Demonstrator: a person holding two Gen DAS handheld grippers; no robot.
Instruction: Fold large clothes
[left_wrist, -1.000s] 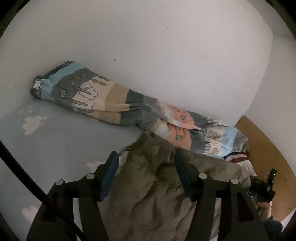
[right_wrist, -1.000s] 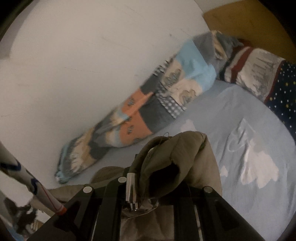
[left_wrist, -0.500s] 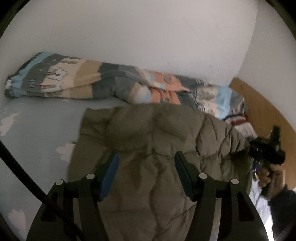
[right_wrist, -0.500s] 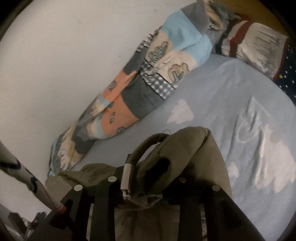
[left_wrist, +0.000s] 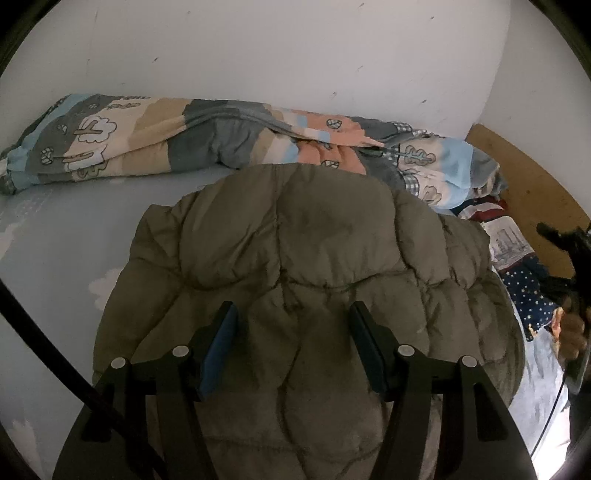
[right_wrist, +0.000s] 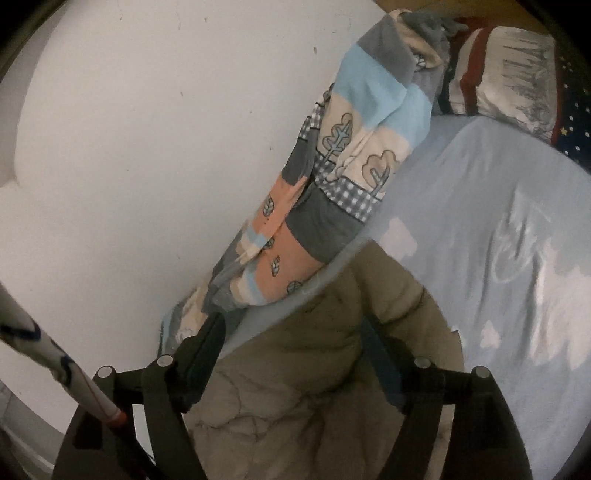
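Right gripper (right_wrist: 291, 354) had just been opening; its jaws stood spread, with the olive puffy jacket (left_wrist: 314, 266) lying loose between them, no pad pressing it. The bunched collar it pinched a second ago had dropped flat ahead of it on the bed sheet (right_wrist: 498, 229). Judged: the fold-over was laid and released on that side. Left gripper (left_wrist: 291, 347) sat half spread with jacket fabric bulging up between its jaws; I could not tell if the pads gripped or only straddled it. Compared with a second ago, the jacket went from a lifted heap to spread flat in front of the left gripper, its far edge touching the patterned quilt (left_wrist: 207, 136) by the wall. The person's other hand (left_wrist: 572, 328) showed far right.
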